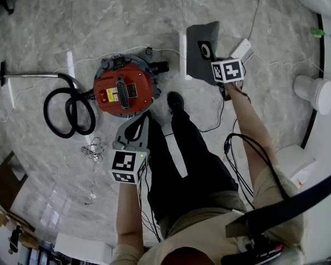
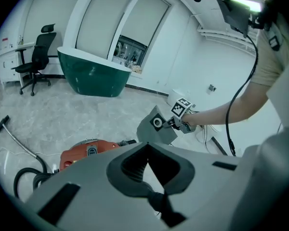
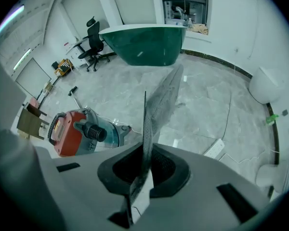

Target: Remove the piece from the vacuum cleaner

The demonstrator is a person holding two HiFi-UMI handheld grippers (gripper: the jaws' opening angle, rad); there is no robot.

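The person stands on the marble floor [image 1: 127, 21] with a gripper in each hand. The right gripper [image 1: 214, 65] is clamped on the edge of a flat grey piece [image 1: 201, 48] with a round black-and-white ring on its face. The right gripper view shows the thin sheet [image 3: 161, 105] pinched edge-on between the nearly closed jaws of that gripper [image 3: 145, 172]. The piece hangs in the air, clear of the vacuum cleaner [image 1: 123, 91] and off to its right in the head view.

The vacuum cleaner, red on top, sits on the floor just ahead of the person's shoe [image 1: 175, 101]. Its black hose [image 1: 66, 112] is looped on its left side, and its ribbed black port [image 3: 91, 131] is uncovered.

The left gripper [image 1: 137, 123] hovers beside the vacuum cleaner without touching it. In its own view, the jaws of the left gripper [image 2: 147, 148] are drawn together with nothing between them. Beyond them, the same view shows the right gripper [image 2: 177, 121] holding the piece [image 2: 156, 126] up.

A green bathtub [image 3: 144, 44] and an office chair [image 3: 94, 44] stand at the far side of the room.
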